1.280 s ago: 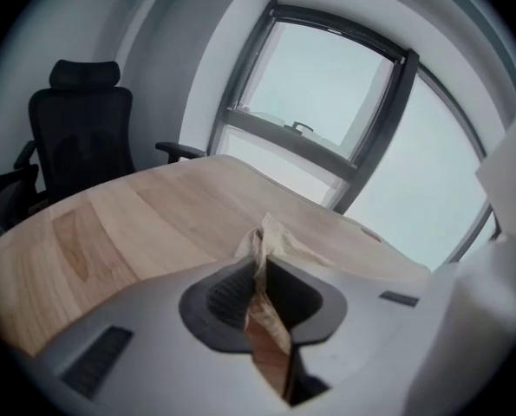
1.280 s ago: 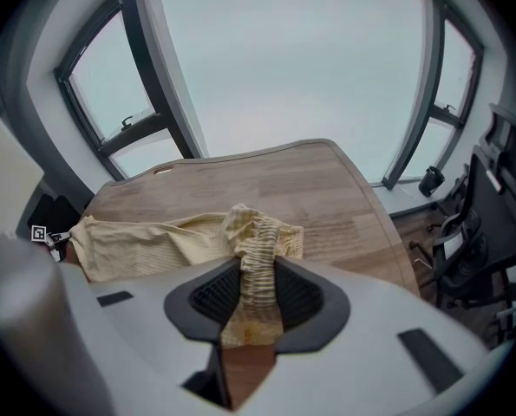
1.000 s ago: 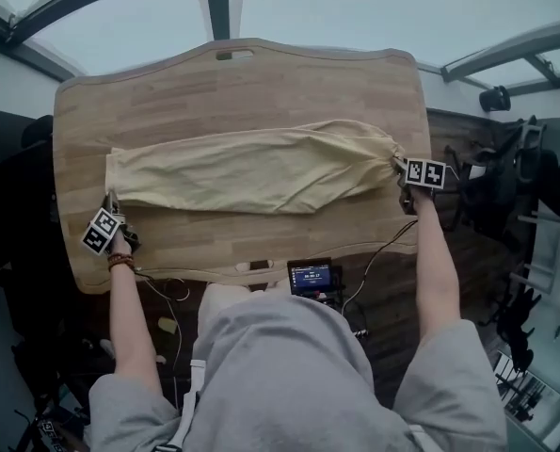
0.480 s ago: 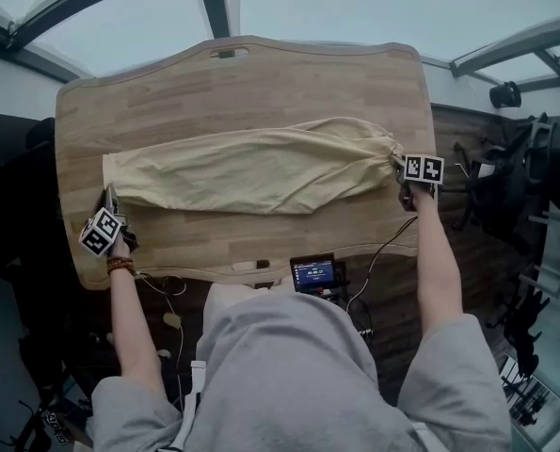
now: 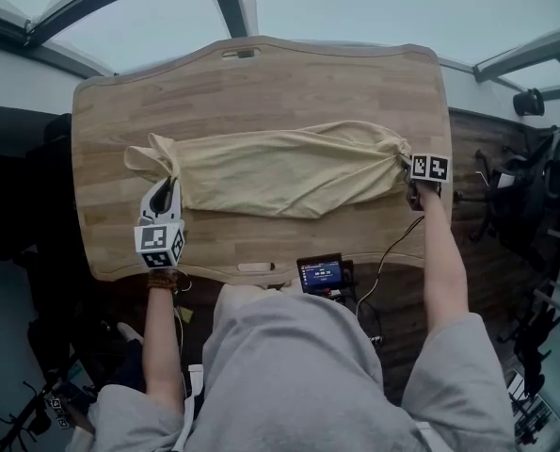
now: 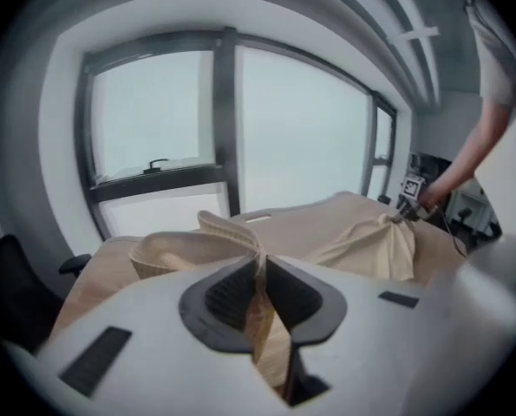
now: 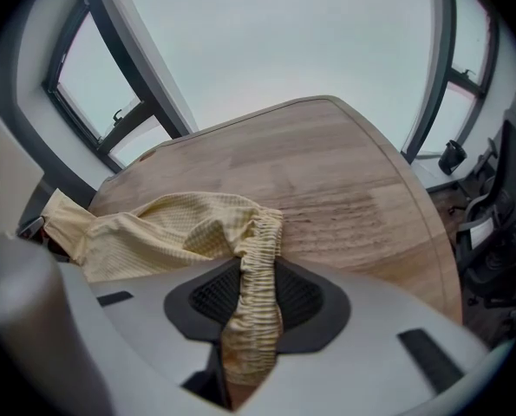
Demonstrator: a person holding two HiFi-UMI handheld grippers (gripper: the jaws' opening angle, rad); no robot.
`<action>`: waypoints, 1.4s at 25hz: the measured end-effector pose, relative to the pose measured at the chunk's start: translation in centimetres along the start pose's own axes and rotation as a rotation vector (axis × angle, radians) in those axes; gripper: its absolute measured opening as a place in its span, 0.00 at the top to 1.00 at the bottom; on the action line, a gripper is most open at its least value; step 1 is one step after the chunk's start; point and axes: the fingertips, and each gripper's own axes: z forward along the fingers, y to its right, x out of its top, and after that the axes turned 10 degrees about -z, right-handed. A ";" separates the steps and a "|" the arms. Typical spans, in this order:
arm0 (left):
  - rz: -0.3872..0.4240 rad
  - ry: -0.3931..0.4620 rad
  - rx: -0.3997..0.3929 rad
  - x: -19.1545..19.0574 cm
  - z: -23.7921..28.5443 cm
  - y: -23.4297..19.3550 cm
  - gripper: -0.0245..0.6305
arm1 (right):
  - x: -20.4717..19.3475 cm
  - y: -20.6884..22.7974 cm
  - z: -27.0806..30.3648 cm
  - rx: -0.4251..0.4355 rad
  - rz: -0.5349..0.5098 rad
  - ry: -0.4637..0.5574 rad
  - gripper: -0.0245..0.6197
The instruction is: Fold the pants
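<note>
Pale yellow pants (image 5: 280, 168) lie stretched lengthwise across the wooden table (image 5: 261, 83). My left gripper (image 5: 169, 183) is shut on the leg hems, which stand lifted and bunched above the table at the left end; the hem cloth (image 6: 227, 237) runs between its jaws. My right gripper (image 5: 404, 170) is shut on the gathered elastic waistband (image 7: 256, 276) at the right end, low near the table. The pants (image 7: 153, 228) trail away from it toward the far left gripper.
A small device with a lit screen (image 5: 322, 274) and a cable (image 5: 392, 248) sit at the table's near edge. Chairs and dark equipment (image 5: 534, 186) stand on the floor to the right. Large windows (image 6: 197, 120) lie beyond the table.
My left gripper has risen and moved right, inward along the table, carrying the leg hems with it. The pants now look shorter. The right gripper has sunk slightly, still gripping the waistband.
</note>
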 end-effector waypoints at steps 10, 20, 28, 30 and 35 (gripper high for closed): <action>0.238 -0.241 -0.358 -10.1 7.6 22.9 0.88 | 0.0 0.0 0.8 0.042 -0.020 0.048 0.80; 0.224 -0.340 -0.602 -9.5 4.3 23.9 0.67 | 0.1 -0.1 0.7 0.113 -0.038 0.098 0.79; 0.107 -0.425 -0.366 -11.8 13.5 21.2 0.53 | 0.6 -1.6 0.6 0.158 -0.095 0.167 0.64; 0.070 -0.431 -0.369 -12.1 14.8 22.7 0.53 | 0.9 -1.9 0.8 0.153 -0.092 0.167 0.64; 0.050 -0.457 -0.361 -12.9 15.3 23.2 0.51 | 0.9 -1.8 1.0 0.115 -0.093 0.147 0.65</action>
